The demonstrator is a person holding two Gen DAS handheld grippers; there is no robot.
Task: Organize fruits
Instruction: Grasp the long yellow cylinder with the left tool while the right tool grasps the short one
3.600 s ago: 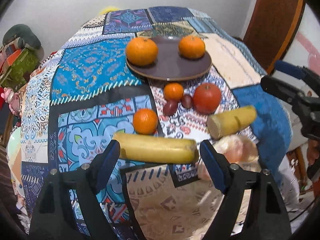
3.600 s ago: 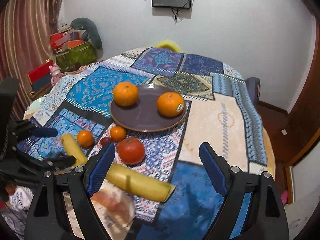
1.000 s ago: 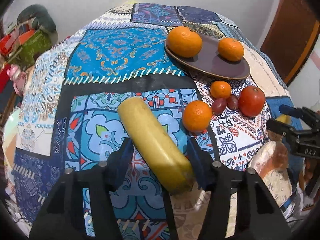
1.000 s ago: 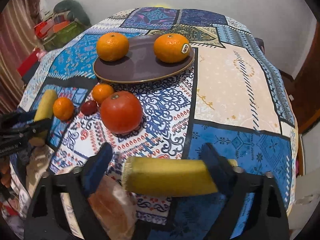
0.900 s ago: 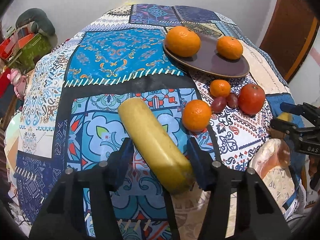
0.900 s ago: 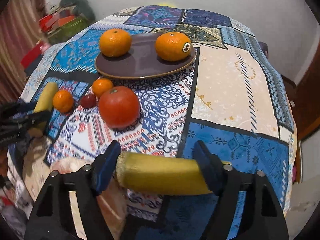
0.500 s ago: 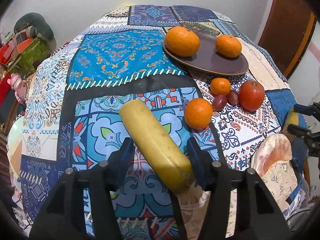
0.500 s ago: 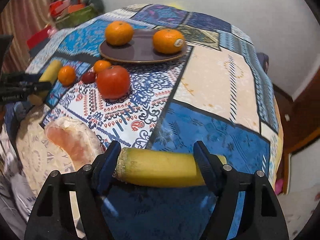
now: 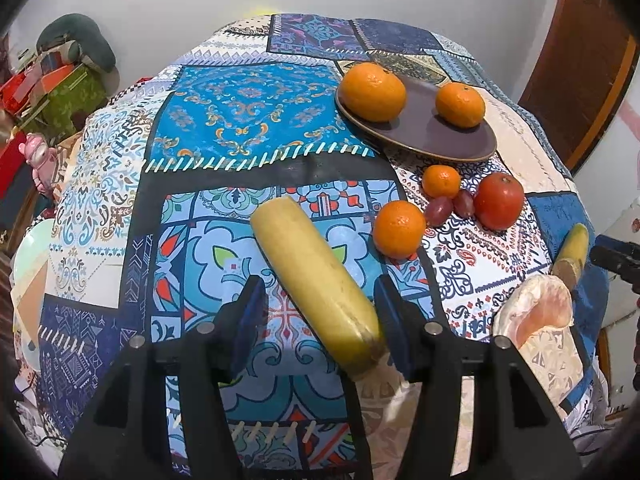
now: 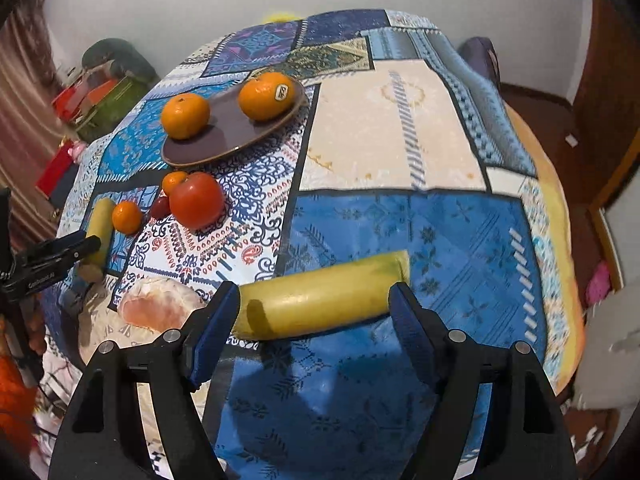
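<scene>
My left gripper is shut on a yellow banana piece that points away over the patterned cloth. My right gripper is shut on a second banana piece, held crosswise over the blue patch. A brown plate holds two oranges; it also shows in the right wrist view. In front of the plate lie a red tomato, two small mandarins and dark grapes.
A peeled pinkish fruit piece lies near the table's front right edge; it also shows in the right wrist view. Boxes and bags stand beyond the table's left edge. A wooden door is at the right.
Both grippers went from open to shut on a banana piece each. The right gripper has carried its piece to the right over the blue patch and tilted; the left has drawn back slightly.
</scene>
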